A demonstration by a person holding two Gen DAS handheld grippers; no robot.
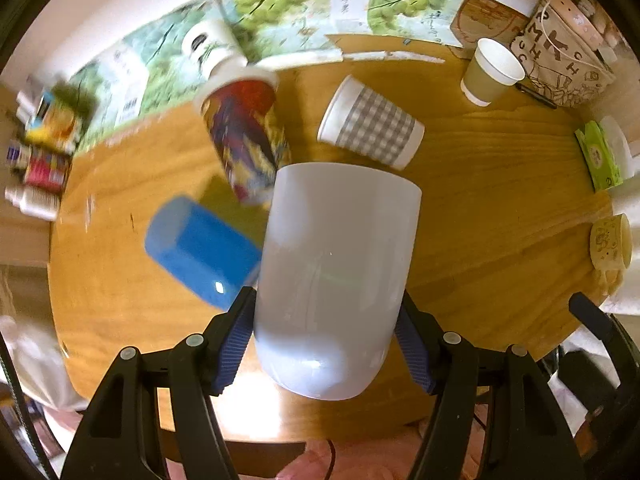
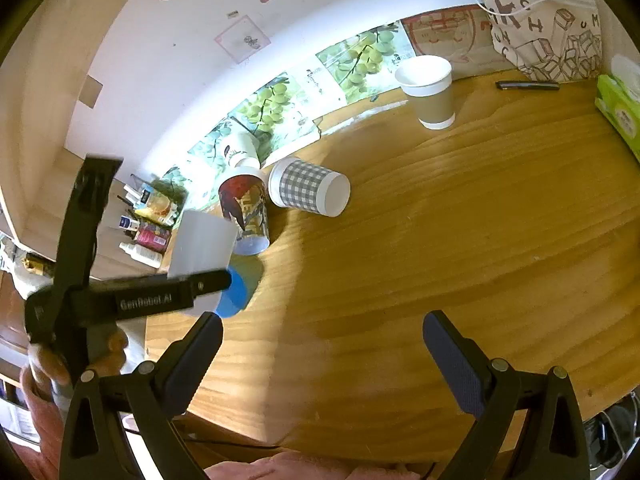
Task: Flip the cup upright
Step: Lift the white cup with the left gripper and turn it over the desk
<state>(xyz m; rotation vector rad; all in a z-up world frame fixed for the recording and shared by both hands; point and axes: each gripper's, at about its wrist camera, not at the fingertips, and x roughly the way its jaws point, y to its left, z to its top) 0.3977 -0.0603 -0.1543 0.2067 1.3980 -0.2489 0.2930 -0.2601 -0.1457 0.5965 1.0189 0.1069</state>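
My left gripper [image 1: 325, 320] is shut on a plain white cup [image 1: 334, 276], holding it above the wooden table [image 1: 500, 208] with its rounded base toward the camera and its rim pointing away. In the right wrist view the same white cup [image 2: 202, 244] sits tilted in the left gripper [image 2: 208, 280] at the table's left edge. My right gripper [image 2: 323, 332] is open and empty over the table's near part.
A blue cup [image 1: 200, 248], a colourful printed cup [image 1: 244, 140] and a grey checked cup [image 1: 372, 124] lie on their sides. A brown paper cup [image 1: 490, 70] stands upright at the back right. A patterned bag [image 1: 560, 52], a green tissue pack [image 1: 598, 156] and a pen [image 2: 528, 85] line the right side.
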